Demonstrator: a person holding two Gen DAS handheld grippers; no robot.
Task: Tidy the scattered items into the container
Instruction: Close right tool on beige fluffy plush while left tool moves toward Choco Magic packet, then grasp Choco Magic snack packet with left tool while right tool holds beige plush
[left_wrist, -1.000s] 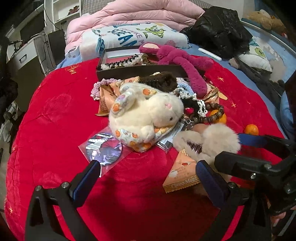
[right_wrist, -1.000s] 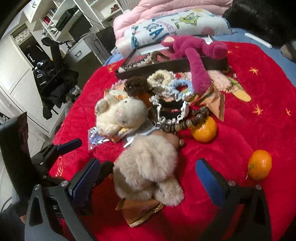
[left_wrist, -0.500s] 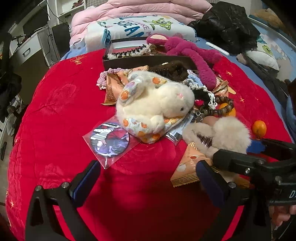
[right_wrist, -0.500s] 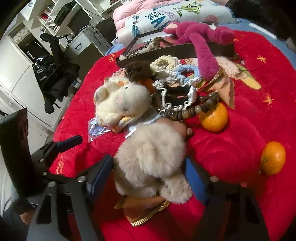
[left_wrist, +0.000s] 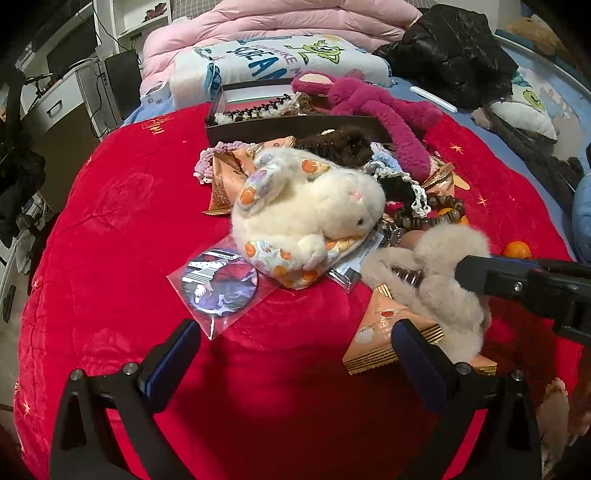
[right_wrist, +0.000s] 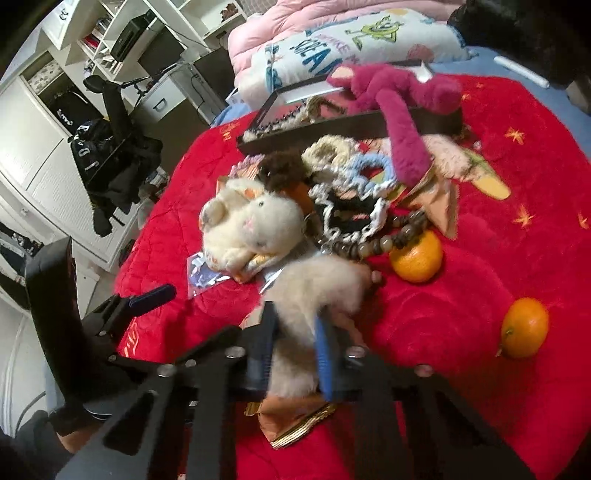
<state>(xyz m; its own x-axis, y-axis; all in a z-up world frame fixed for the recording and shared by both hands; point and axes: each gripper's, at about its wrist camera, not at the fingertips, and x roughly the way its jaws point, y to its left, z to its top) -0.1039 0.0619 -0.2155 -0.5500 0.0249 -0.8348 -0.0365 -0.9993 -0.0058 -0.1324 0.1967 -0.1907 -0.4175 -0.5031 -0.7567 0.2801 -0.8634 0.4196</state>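
Note:
A beige fluffy hair clip (right_wrist: 317, 284) lies on a snack packet (left_wrist: 384, 332) at the near edge of the pile. My right gripper (right_wrist: 295, 343) is closing on it, and its blue pads squeeze the fur from both sides. In the left wrist view the same clip (left_wrist: 436, 273) sits under the right gripper's dark finger (left_wrist: 517, 284). My left gripper (left_wrist: 295, 350) hangs open over bare red blanket, short of a round badge in a plastic sleeve (left_wrist: 218, 284). The dark box (left_wrist: 280, 125) stands at the far side of the pile.
A white plush rabbit (left_wrist: 306, 218), magenta plush (left_wrist: 388, 107), scrunchies, a bead bracelet (right_wrist: 388, 240) and snack packets are heaped before the box. Two oranges (right_wrist: 417, 254) (right_wrist: 524, 326) lie to the right. Pink bedding and a black jacket lie behind; shelves stand at the left.
The right gripper's jaws have come together from wide open onto the beige fluffy clip. The left gripper has stayed open and in place.

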